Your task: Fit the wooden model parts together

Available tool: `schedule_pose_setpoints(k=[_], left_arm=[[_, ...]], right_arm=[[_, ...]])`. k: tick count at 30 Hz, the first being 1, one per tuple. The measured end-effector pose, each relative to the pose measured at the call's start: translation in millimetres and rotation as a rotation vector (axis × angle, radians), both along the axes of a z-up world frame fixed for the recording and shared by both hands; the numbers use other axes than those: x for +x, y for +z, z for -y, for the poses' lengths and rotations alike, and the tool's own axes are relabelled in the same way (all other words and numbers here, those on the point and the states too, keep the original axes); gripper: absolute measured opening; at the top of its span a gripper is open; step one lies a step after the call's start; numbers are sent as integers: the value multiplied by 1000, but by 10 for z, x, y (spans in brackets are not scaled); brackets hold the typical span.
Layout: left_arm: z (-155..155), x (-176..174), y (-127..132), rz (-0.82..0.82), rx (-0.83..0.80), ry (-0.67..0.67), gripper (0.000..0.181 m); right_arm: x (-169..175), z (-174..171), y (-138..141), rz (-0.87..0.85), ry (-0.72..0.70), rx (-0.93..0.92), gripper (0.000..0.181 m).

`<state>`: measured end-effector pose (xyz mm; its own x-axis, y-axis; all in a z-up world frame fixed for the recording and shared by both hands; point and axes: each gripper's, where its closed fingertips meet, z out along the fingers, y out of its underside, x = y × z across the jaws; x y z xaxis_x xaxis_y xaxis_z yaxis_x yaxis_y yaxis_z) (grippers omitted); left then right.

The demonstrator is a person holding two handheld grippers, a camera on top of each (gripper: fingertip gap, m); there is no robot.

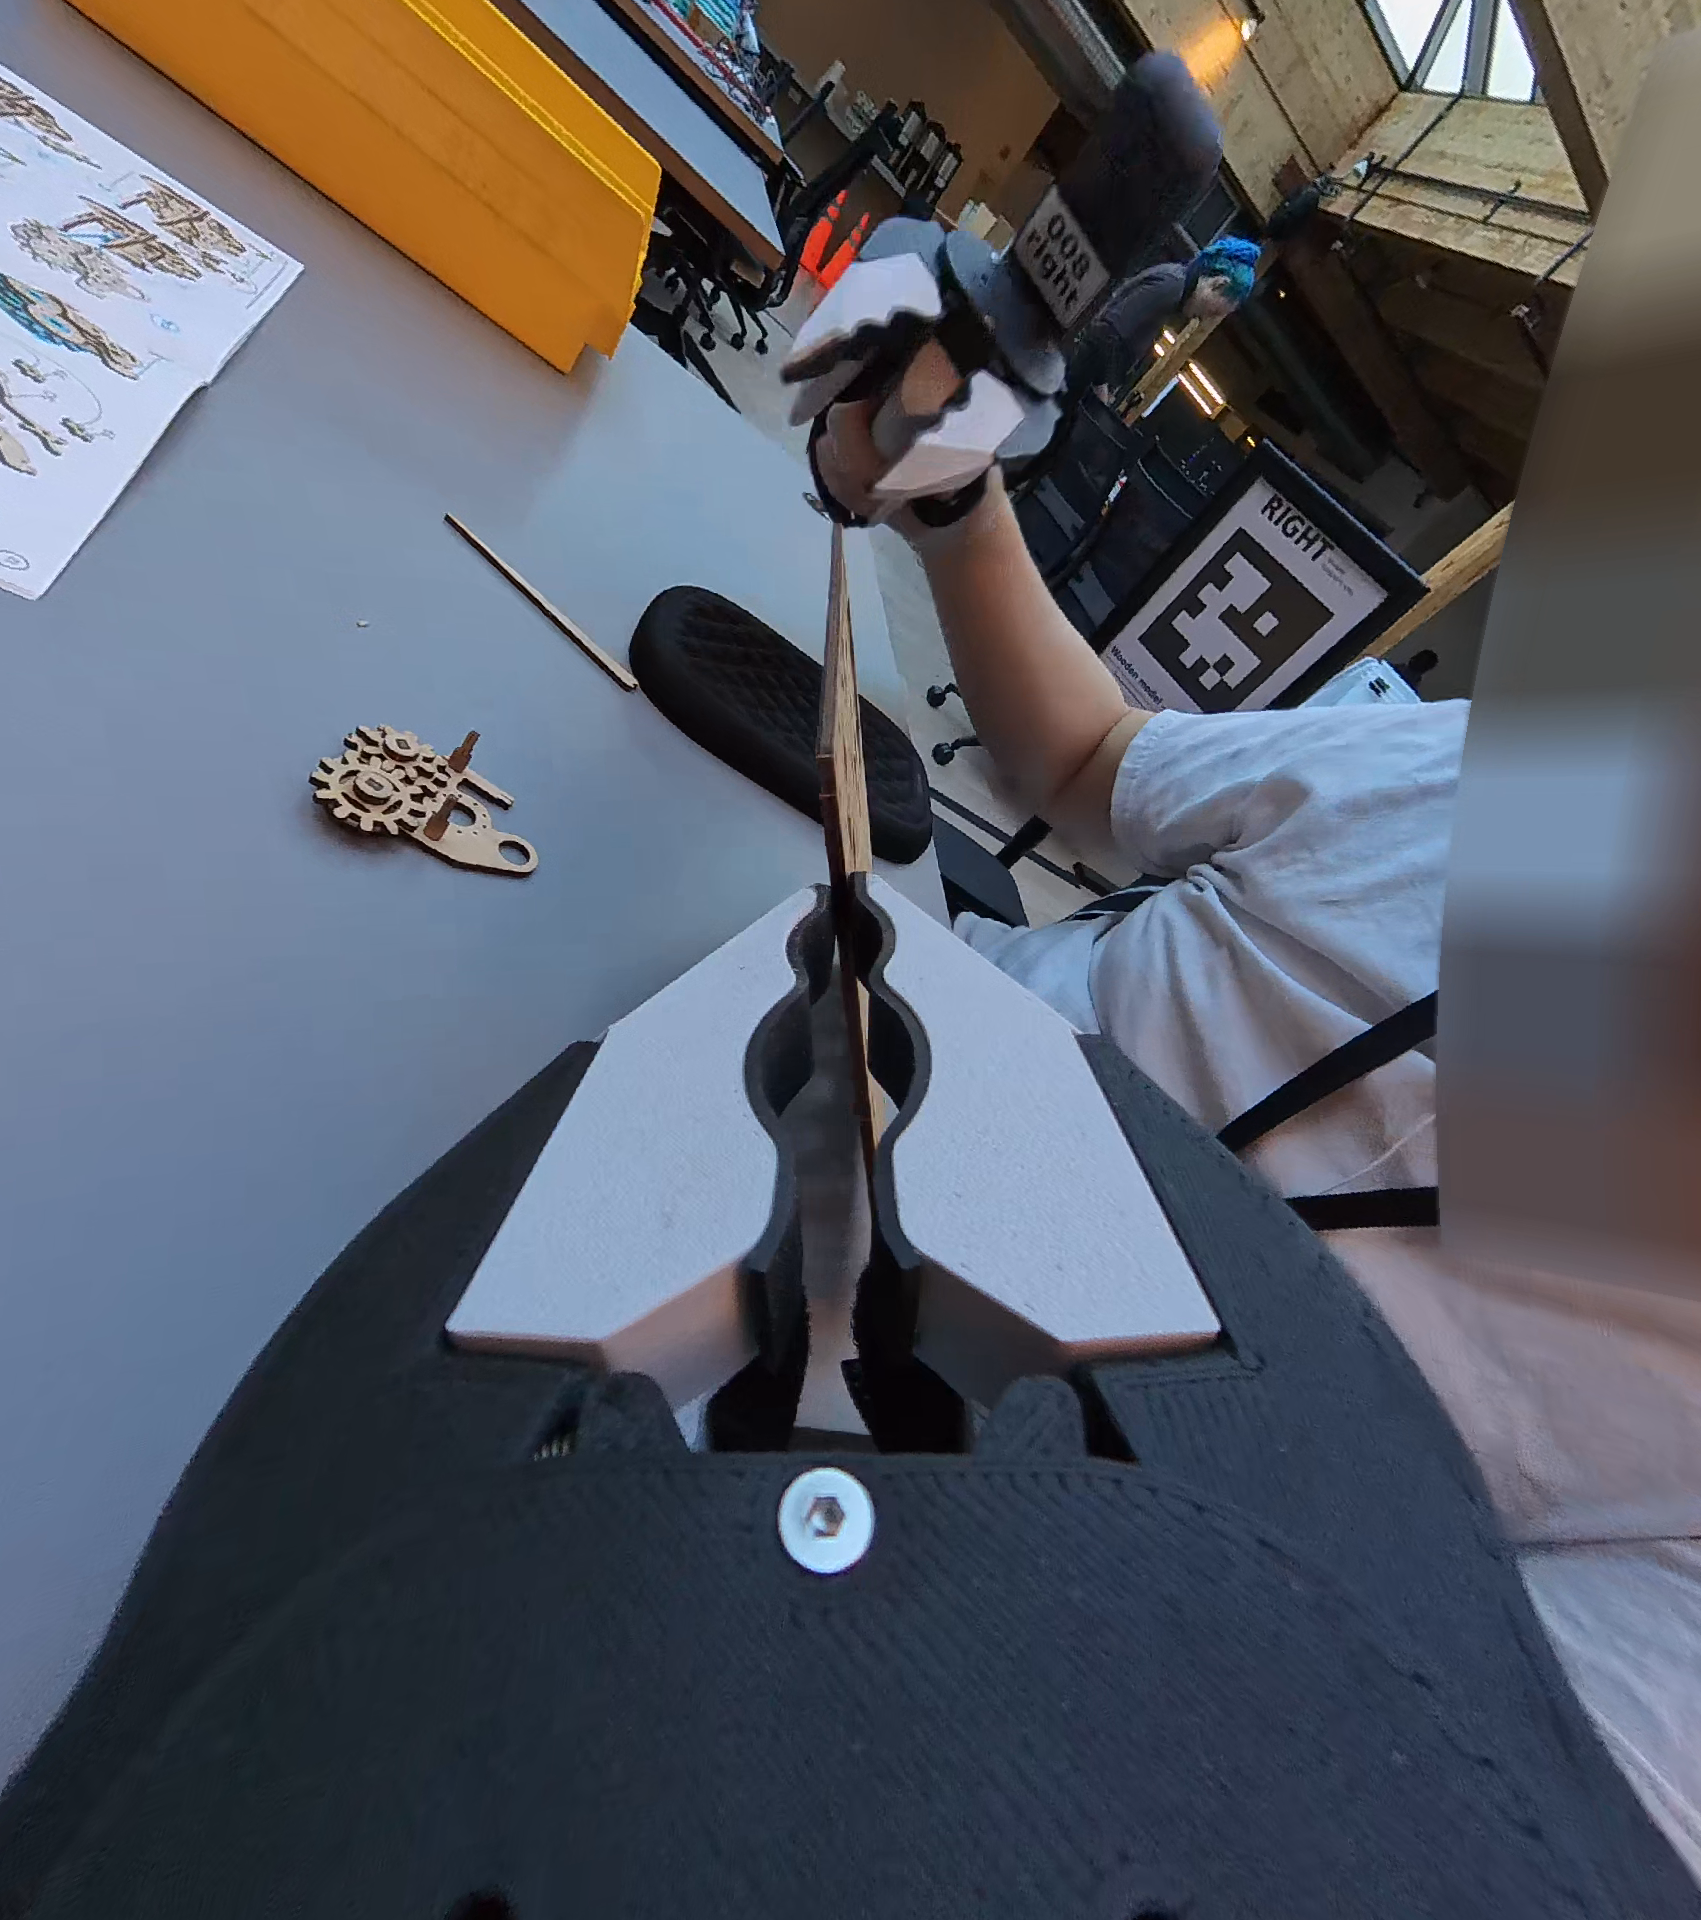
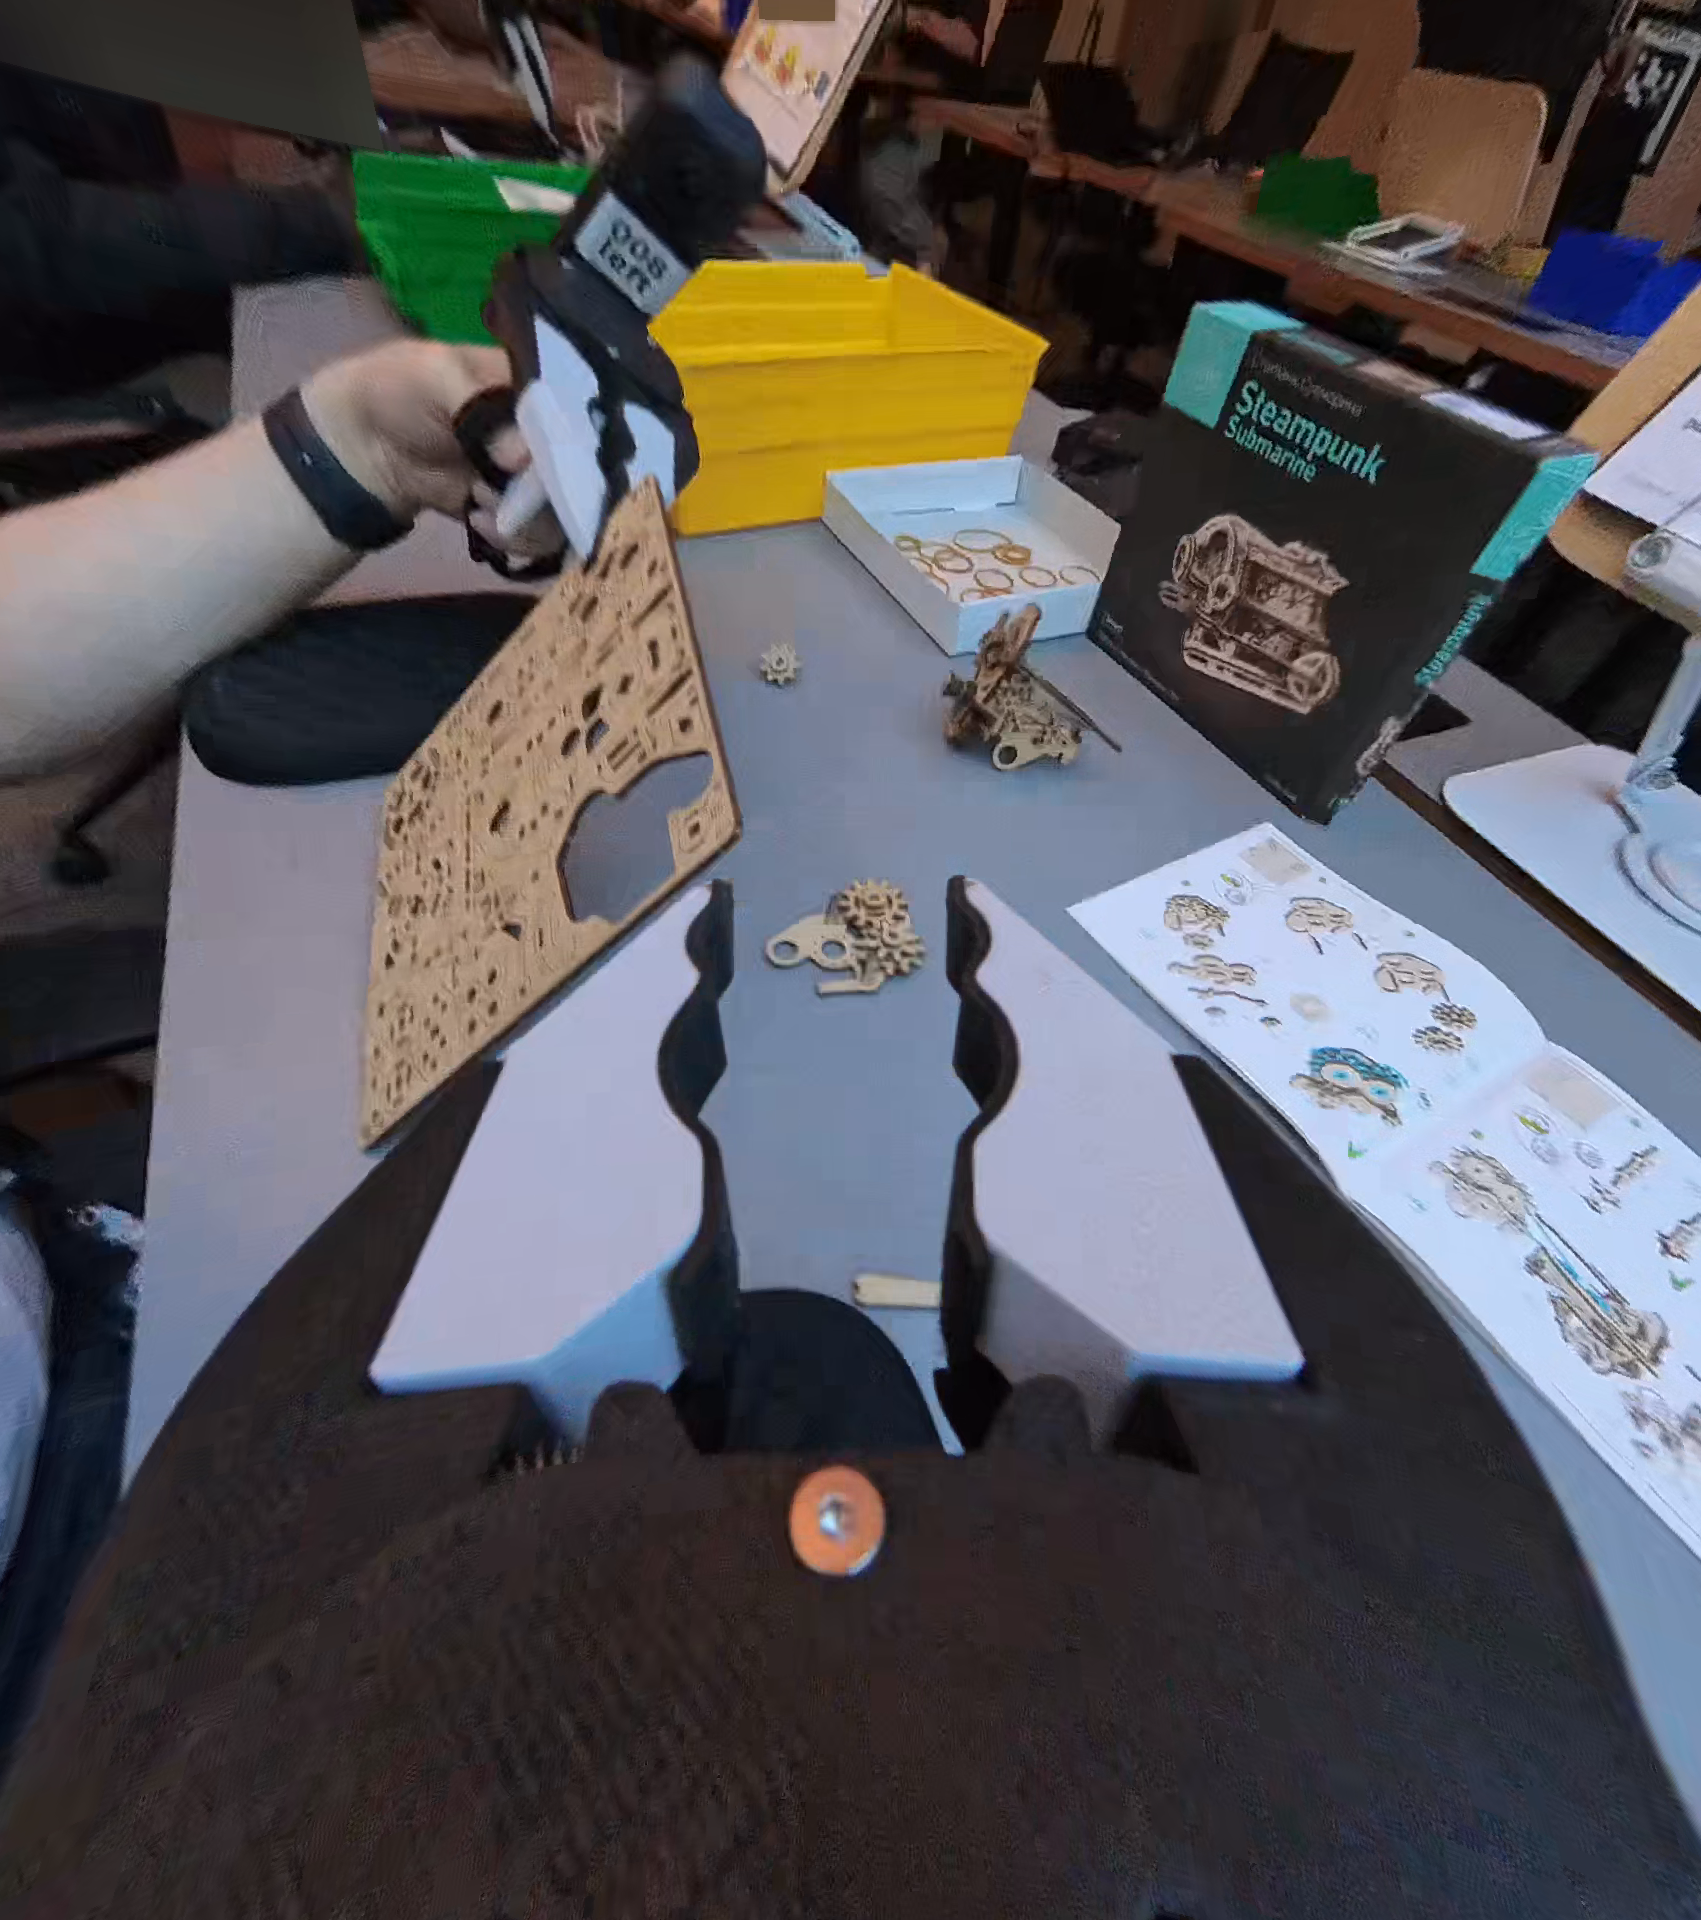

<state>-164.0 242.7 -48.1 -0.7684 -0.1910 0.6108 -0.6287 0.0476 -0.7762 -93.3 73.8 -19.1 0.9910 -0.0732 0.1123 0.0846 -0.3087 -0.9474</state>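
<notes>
Table (image 2: 825, 1143) grey, workshop shelving behind; left gripper (image 1: 851, 914) fingers pinching wooden sheet (image 2: 555, 790); right gripper (image 2: 835, 904) fingers spread.

Left gripper (image 1: 851, 914): black 3D-printed body with layered print lines, two pale grey wedge-shaped fingers (image 1: 659, 1132) whose inner faces are black and wavy, one silver hex-socket screw (image 1: 826, 1520) on a washer at the body's centre. Right gripper (image 2: 835, 914): same build, with a coppery-looking washer and screw (image 2: 837, 1520); each gripper's handle carries a white printed label (image 2: 626, 258), seen from the opposite view. Person wears a light grey short-sleeved shirt (image 1: 1282, 883) crossed by black straps (image 1: 1329, 1070) and a black wristband (image 2: 332, 468) on the left wrist.
</notes>
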Motion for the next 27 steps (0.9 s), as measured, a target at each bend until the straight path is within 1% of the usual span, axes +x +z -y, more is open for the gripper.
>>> schedule_pose_setpoints(k=[1, 3, 5, 8, 9, 11, 13, 14, 16, 19, 20, 23, 26, 27], left_arm=[[25, 2, -8, -1, 4, -3, 0], [83, 15, -29, -3, 9, -6, 0], [146, 30, -42, -2, 10, -10, 0], [220, 61, -46, 14, 17, 2, 0], [236, 71, -42, 22, 14, 3, 0], [246, 92, -45, 23, 6, 7, 0], [234, 140, -57, 17, 3, 32, 0], [233, 150, -47, 12, -6, 38, 0], [255, 147, -10, 21, -27, 34, 0], [275, 176, -8, 54, -18, 55, 0], [293, 168, -8, 59, -17, 49, 0], [331, 149, -37, 67, -9, 33, 2], [335, 174, -95, 47, 2, 36, 20], [336, 185, -108, 43, 1, 40, 22]], right_arm=[[-19, -72, 76, -51, 13, 30, 45], [-38, -179, 69, -136, 54, 37, 50], [-24, -258, -67, -236, 88, 25, 53], [-102, -340, -221, -426, 179, 66, 52], [-100, -349, -270, -464, 190, 72, 51], [-65, -338, -423, -491, 187, 20, 50], [-129, -321, -483, -524, 238, -9, 43], [-163, -326, -470, -567, 259, 3, 32], [-248, -327, -408, -669, 326, 44, 3], [-199, -315, -406, -774, 331, 68, 1], [-180, -308, -382, -799, 337, 91, 0], [-119, -297, -428, -851, 324, 98, 0], [-59, -294, -488, -863, 297, 90, 0], [-48, -293, -486, -861, 295, 92, 0]])
